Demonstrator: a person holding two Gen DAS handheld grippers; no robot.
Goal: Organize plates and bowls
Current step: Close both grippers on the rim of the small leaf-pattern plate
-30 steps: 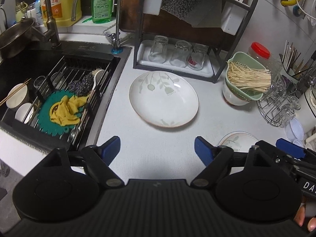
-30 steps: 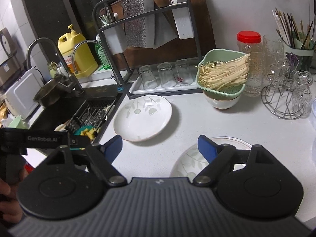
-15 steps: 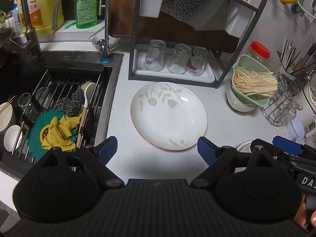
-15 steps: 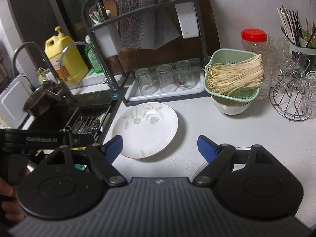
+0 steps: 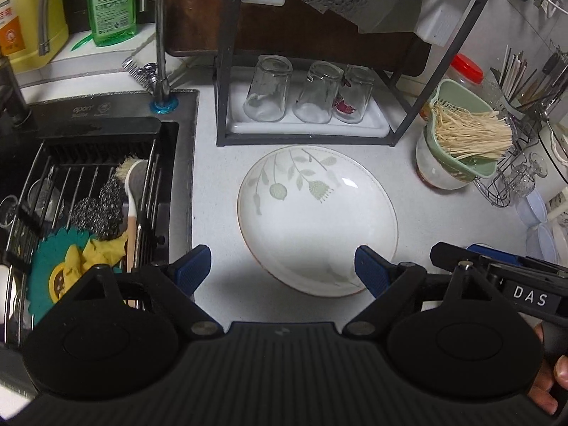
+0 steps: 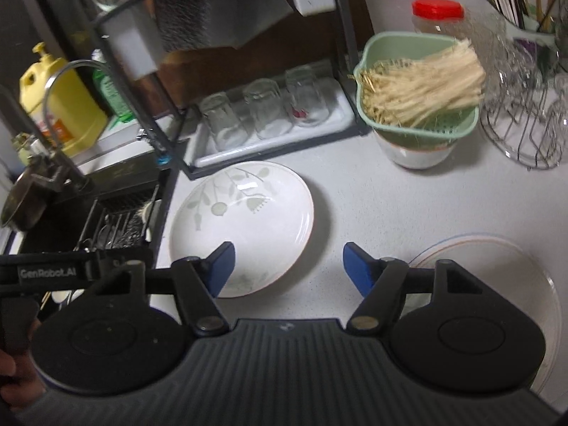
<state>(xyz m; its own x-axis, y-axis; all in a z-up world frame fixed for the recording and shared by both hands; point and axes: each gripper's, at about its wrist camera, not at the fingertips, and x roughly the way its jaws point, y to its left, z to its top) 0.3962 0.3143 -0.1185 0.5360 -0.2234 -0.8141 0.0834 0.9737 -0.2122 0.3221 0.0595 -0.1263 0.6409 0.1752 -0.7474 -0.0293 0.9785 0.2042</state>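
A large white plate with a green leaf pattern (image 5: 316, 220) lies on the white counter in front of the dish rack; it also shows in the right wrist view (image 6: 245, 223). My left gripper (image 5: 284, 273) is open and empty, just short of the plate's near rim. My right gripper (image 6: 287, 266) is open and empty, its left finger over the plate's near right edge. A second, smaller plate (image 6: 497, 259) lies at the right, partly hidden under the right gripper. A white bowl (image 6: 415, 152) sits under a green colander of noodles (image 5: 465, 142).
A black rack with three upturned glasses (image 5: 305, 96) stands behind the plate. The sink (image 5: 88, 191) with a drain rack, scrubbers and cloths is at the left. A wire stand with glassware (image 6: 525, 120), a red-lidded jar (image 6: 438, 14) and a chopstick holder stand at the right.
Both grippers have moved forward and down toward the large plate, which now looks bigger and closer. The right gripper's fingers have closed in somewhat. The plates have not moved.
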